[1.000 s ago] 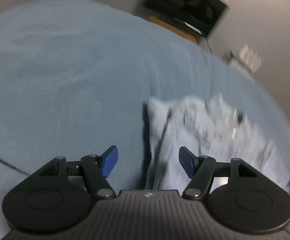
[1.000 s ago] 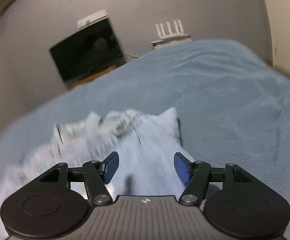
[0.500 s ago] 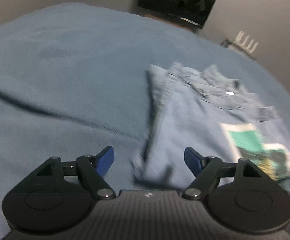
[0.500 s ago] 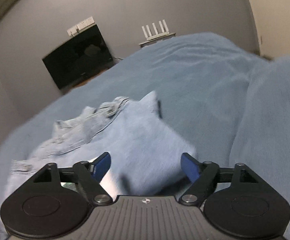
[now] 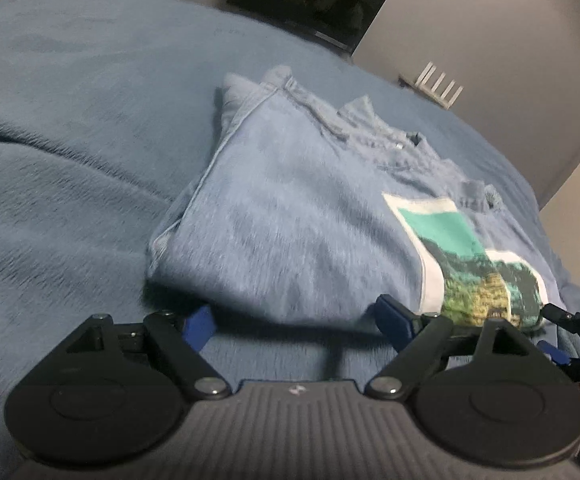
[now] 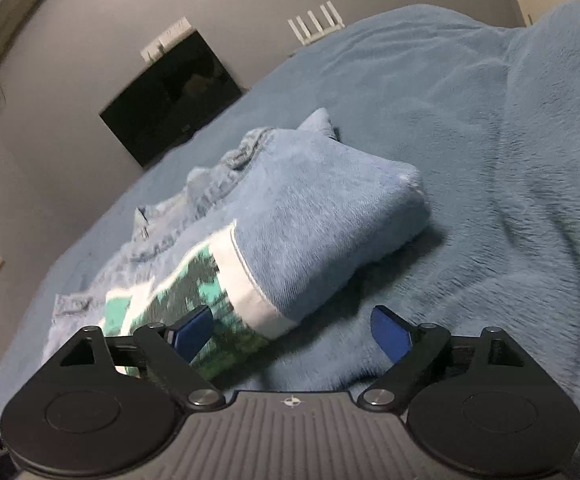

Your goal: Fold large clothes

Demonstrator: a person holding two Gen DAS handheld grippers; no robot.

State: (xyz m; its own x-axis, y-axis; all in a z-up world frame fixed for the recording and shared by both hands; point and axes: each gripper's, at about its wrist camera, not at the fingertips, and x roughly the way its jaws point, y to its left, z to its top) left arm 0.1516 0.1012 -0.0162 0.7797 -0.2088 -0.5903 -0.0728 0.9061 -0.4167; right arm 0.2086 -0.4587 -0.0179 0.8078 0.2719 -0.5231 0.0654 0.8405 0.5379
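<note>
Right, both hands are coming off the fold now, so the job for me is a clean let-go. That light blue fleecy garment with the teal and green printed panel (image 5: 306, 216) lies folded on the blue plush bed cover (image 5: 70, 128), and I take this as the release step. To do it well I'd back both grippers straight away from the garment's near edge, low and level, so no fingertip drags the top layer and undoes the crease. I'd also check the rumpled collar end, on the garment's far side towards the dark wall screen (image 5: 310, 4), before any further fold; it looks bunched from here.

Left gripper (image 5: 294, 322): jaws wide and opening, just short of the garment's near edge, nothing between them but bed cover. Its left fingertip sits just beside the garment's near corner; contact I can't confirm.

Right gripper (image 6: 290, 330): jaws wide and opening too. Its left fingertip overlaps the printed panel in this view, right one over bare cover beside the garment's rounded fold. No cloth pinched.
</note>
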